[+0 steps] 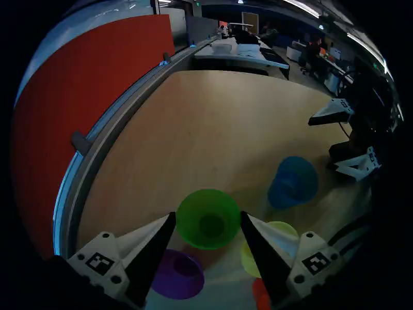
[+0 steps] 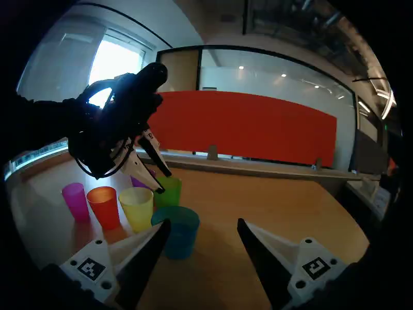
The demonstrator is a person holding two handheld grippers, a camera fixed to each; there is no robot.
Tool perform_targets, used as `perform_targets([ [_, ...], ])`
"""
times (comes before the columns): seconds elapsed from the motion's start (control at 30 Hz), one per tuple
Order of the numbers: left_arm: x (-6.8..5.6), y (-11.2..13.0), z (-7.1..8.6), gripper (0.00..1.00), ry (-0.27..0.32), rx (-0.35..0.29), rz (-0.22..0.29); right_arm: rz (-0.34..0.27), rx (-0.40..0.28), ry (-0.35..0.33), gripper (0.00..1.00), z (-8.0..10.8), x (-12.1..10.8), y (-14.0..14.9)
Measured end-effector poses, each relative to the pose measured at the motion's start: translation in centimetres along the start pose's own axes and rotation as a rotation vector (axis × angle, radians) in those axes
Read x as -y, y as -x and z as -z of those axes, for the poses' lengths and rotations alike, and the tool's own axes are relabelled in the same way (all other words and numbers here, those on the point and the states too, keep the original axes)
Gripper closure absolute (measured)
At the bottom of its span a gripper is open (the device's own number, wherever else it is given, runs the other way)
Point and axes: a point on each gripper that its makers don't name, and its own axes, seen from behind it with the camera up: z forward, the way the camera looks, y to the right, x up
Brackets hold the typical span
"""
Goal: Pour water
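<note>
Left gripper (image 1: 207,214), fingers apart, poised over the green cup (image 1: 208,230) in the row on the table (image 1: 222,119), right gripper (image 2: 203,221) likewise spread just beside the blue cup (image 2: 176,232): looks light, thin, slick plastic, so pinch mid-wall, gently.

The left gripper view looks steeply down on the counter (image 1: 222,119) from close above, with a green cup (image 1: 208,219) between its jaws. The right gripper view sits low, facing level across the counter to a red partition (image 2: 248,126), with a blue cup (image 2: 176,231) just past one jaw's tip. Both views share the cups, counter and partition.
</note>
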Motion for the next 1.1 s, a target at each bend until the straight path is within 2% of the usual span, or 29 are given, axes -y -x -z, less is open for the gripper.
perform_targets([
  [0.37, 0.1, 0.1, -0.6, 0.08, -0.008, 0.030, -0.022, -0.002, -0.001, -0.003, 0.00, 0.0, 0.2, 0.0],
  [1.1, 0.2, 0.5, -1.7, 0.09, -0.015, 0.059, -0.029, -0.014, -0.004, 0.002, 0.00, 0.0, -0.1, 0.2],
])
